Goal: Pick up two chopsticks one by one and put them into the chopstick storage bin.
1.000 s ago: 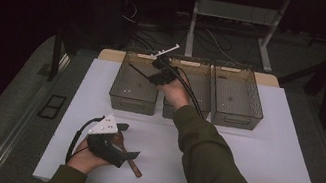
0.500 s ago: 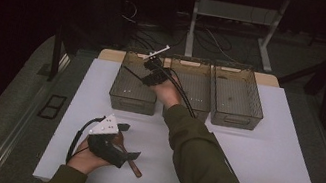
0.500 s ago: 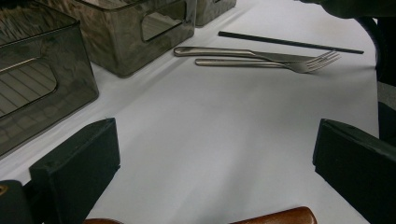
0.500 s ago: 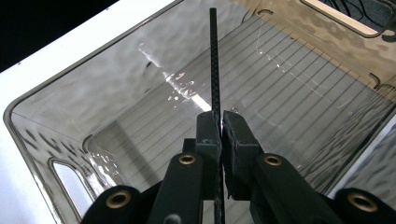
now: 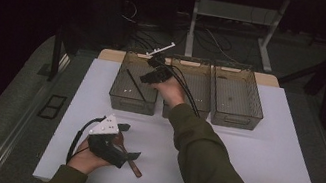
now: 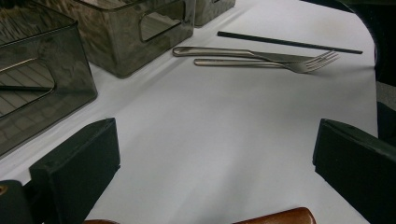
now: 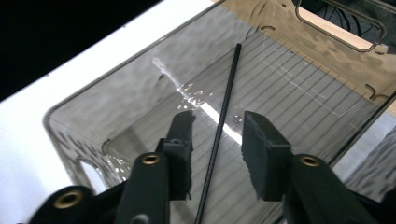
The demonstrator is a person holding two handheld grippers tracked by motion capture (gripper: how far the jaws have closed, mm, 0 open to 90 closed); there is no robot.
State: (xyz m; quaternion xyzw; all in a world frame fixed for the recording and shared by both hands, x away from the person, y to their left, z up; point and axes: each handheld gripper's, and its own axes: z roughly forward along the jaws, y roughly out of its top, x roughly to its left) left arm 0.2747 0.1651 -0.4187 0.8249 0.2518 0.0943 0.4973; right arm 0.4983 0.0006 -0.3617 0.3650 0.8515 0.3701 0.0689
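My right gripper (image 5: 151,76) hovers over the left clear bin (image 5: 131,103) at the back of the table. Its jaws have just been opening, and they stand apart in the right gripper view (image 7: 217,121). A thin black chopstick (image 7: 229,88) lies loose on the bin floor (image 7: 289,88) below them, also visible from above (image 5: 134,84). My left gripper (image 5: 129,141) rests at the front left, its jaws wide open (image 6: 215,154). A brown wooden handle (image 6: 275,217) lies on the table between them, untouched by the pads.
A middle bin (image 5: 199,93) and a right bin (image 5: 238,97) stand beside the left one. In the left gripper view a fork (image 6: 299,63), a second metal utensil (image 6: 224,51) and another black chopstick (image 6: 289,43) lie on the white tabletop (image 5: 265,160).
The right gripper has shifted a little left and down over the left bin and let go of the chopstick, which now lies inside it. The left gripper has stayed put.
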